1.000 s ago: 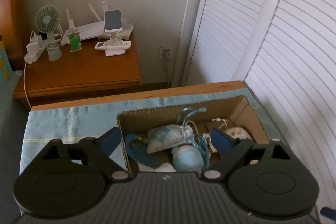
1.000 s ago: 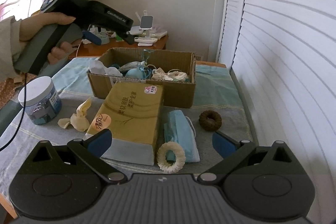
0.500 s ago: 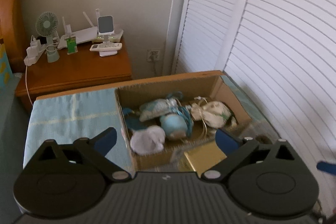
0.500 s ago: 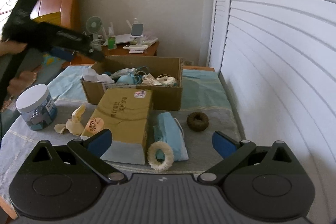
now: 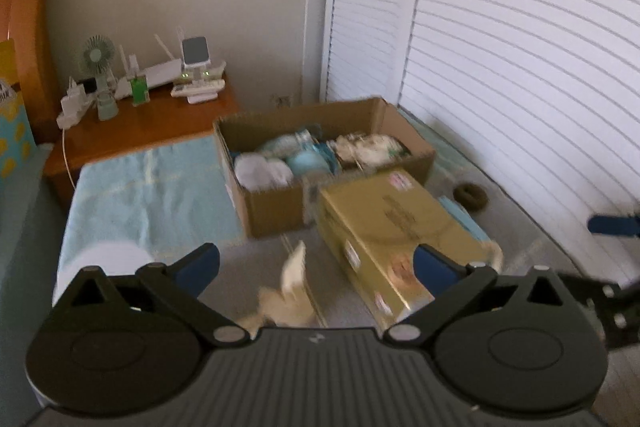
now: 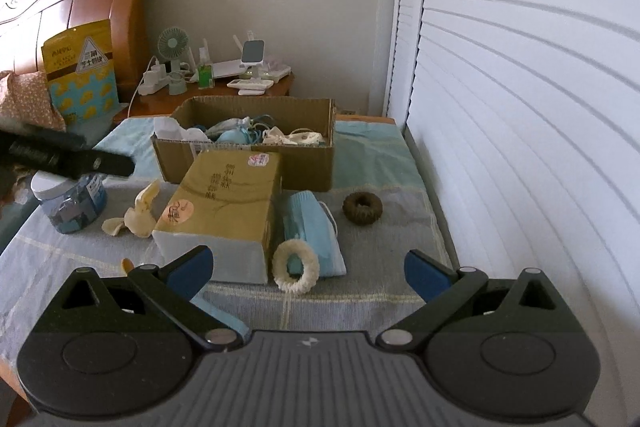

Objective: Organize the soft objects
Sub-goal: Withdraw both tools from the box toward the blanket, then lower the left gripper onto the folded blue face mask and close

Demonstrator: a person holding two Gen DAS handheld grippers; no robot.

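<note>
A cardboard box at the table's back holds several soft items, white, blue and cream. In front of it lie a cream bow, a white scrunchie, a blue face mask and a brown scrunchie. My left gripper is open and empty above the bow; it shows at the left of the right wrist view. My right gripper is open and empty, near the white scrunchie.
A gold tissue box lies in the middle. A white-lidded jar stands at the left. A nightstand with a fan and gadgets sits behind. White louvred doors run along the right.
My left gripper has pulled back from over the cardboard box toward the near side, now above the cream bow. My right gripper has drawn back a little.
</note>
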